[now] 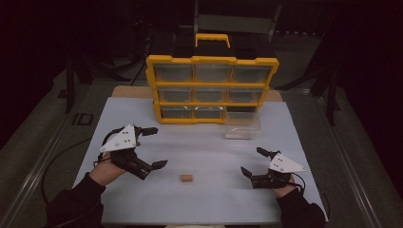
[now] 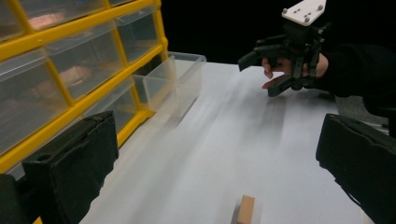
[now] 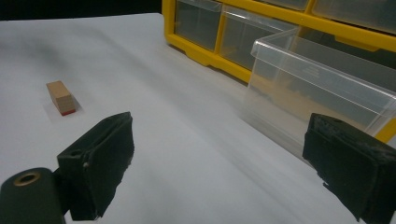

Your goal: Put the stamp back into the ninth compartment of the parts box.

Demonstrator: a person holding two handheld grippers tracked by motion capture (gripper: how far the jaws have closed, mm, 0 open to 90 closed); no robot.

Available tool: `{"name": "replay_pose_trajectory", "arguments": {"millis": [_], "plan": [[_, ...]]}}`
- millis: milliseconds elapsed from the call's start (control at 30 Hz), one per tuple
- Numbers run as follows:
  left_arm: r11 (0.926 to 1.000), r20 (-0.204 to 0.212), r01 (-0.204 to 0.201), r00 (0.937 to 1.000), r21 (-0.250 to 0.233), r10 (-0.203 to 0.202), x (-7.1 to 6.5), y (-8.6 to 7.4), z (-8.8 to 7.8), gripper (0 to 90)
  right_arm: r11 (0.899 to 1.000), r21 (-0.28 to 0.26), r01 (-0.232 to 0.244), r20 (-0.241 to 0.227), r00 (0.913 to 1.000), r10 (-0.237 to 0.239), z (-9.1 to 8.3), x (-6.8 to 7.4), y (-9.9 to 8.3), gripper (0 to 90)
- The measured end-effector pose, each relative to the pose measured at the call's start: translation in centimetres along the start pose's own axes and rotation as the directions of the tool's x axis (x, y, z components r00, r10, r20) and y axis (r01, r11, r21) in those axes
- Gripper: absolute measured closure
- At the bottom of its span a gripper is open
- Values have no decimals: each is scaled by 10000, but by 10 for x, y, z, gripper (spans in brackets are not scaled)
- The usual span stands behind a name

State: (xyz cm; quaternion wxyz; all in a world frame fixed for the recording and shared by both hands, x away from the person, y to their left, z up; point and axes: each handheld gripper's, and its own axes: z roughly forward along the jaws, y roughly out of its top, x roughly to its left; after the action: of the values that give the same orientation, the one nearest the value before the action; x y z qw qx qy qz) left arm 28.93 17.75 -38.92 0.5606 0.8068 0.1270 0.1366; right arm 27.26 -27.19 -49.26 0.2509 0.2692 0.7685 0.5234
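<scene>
The left hand-held gripper [image 1: 153,147] is spread wide with nothing between its jaws, held just above the white worktop [image 1: 204,142] in front of the yellow drawer cabinet [image 1: 211,88]. The right hand-held gripper [image 1: 254,162] is likewise spread wide and holds nothing, near the clear drawer [image 1: 242,126] that stands pulled out on the worktop. The small wooden block [image 1: 186,178] lies flat on the worktop between the two, touching neither, its long axis running left to right in the high view; the right gripper view shows a red end face.
</scene>
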Motion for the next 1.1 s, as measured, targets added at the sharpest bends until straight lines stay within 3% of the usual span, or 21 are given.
{"name": "replay_pose_trajectory", "arguments": {"millis": [233,500,767,1100], "plan": [[10000,509,-34,9987,57,31,-3,-5,16,0,10000,-15,-13,-39,10000,13,0,0,0,87],[9983,1134,89,9934,570,-153,-8,-20,40,0,10000,12,43,-104,9999,-43,0,0,0,87],[9933,1416,-61,9899,1154,-104,-12,-36,58,0,10000,84,49,-137,9999,-48,0,-1,-1,87],[9873,1606,-108,9869,1587,-151,-14,-49,69,0,10000,83,4,-172,9999,-3,1,0,0,87]]}}
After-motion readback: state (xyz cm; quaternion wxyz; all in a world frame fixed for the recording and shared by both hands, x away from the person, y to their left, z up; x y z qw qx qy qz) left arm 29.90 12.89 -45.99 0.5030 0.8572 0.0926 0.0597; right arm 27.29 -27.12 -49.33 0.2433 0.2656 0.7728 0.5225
